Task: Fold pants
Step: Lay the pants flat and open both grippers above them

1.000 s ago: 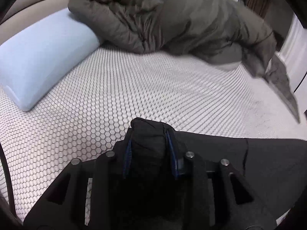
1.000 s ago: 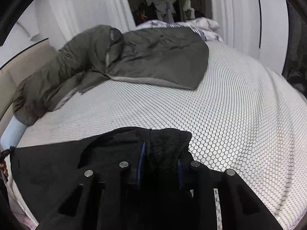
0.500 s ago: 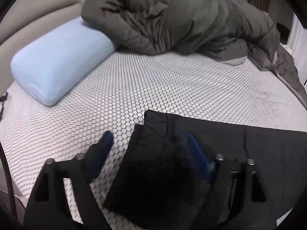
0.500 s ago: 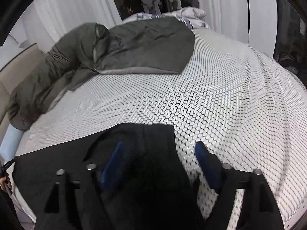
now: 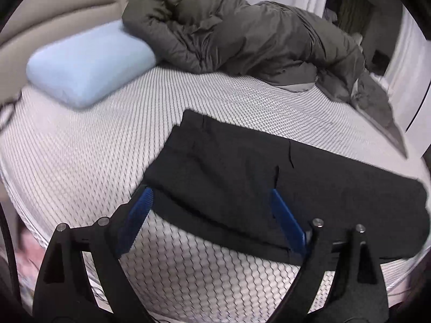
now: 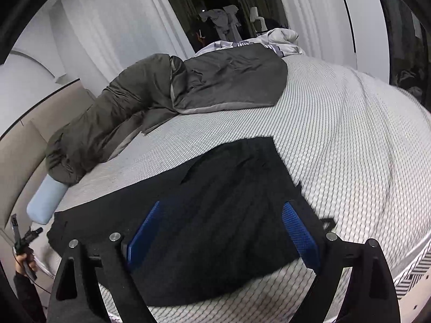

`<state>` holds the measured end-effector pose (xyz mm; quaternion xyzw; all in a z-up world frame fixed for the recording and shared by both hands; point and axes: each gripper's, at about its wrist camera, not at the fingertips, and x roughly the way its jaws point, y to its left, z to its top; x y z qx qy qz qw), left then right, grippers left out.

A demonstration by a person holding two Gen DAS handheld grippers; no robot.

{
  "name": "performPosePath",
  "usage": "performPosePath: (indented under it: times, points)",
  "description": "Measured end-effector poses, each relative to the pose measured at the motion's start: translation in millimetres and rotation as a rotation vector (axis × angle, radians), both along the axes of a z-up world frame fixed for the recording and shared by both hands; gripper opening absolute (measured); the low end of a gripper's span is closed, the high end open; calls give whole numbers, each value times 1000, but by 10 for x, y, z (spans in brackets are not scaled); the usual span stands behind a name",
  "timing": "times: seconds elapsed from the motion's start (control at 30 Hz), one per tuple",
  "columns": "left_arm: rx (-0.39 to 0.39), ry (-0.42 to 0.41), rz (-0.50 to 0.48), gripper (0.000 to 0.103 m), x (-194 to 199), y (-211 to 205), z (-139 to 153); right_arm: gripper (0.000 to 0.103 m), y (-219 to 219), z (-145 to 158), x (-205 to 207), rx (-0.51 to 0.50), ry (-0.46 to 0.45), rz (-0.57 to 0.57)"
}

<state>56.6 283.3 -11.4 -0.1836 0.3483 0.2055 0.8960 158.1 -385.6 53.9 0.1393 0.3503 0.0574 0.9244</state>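
The black pants (image 5: 258,185) lie flat in a long folded strip on the white honeycomb mattress (image 5: 80,161), near its front edge. They also show in the right wrist view (image 6: 215,215). My left gripper (image 5: 210,210) is open and empty, raised above the left end of the pants, blue pads wide apart. My right gripper (image 6: 223,226) is open and empty above the right end of the pants. Neither gripper touches the cloth.
A light blue pillow (image 5: 86,62) lies at the head of the bed by the beige headboard (image 5: 54,13). A bunched dark grey duvet (image 5: 256,43) runs along the far side, also in the right wrist view (image 6: 161,102). White curtains (image 6: 107,40) stand behind.
Both grippers were shut on the pants a second ago. They opened, let the cloth drop flat on the mattress, and have drawn back and up from it.
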Motion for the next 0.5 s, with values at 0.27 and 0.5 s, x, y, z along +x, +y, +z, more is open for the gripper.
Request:
performPosePath:
  times: [0.27, 0.5]
  points:
    - [-186, 0, 23, 54, 41, 146, -435, 91, 69, -177, -189, 39, 22, 16]
    - [-128, 13, 55, 44, 238, 43, -602, 91, 13, -354, -158, 43, 74, -19]
